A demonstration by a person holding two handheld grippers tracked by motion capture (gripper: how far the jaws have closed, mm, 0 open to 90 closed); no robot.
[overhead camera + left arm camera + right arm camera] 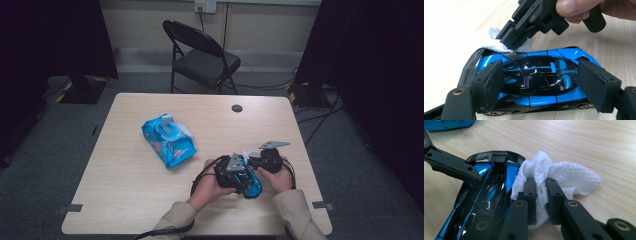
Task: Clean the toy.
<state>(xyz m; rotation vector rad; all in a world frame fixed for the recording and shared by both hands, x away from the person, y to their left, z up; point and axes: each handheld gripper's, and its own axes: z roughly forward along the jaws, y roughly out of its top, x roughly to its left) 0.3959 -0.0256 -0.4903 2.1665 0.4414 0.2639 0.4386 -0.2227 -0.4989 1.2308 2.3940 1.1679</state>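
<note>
the blue toy car is clamped across its length by the left claw, held wide, low over the surface at the near right. a white wipe is pinched in the nearly closed right claw, which is pressed at the car's end. the car's long axis is laid away from that claw, so the coming stroke is judged to run along the body.

Probably a recording studio or lab: black curtains, folding chair, floor cables.
</note>
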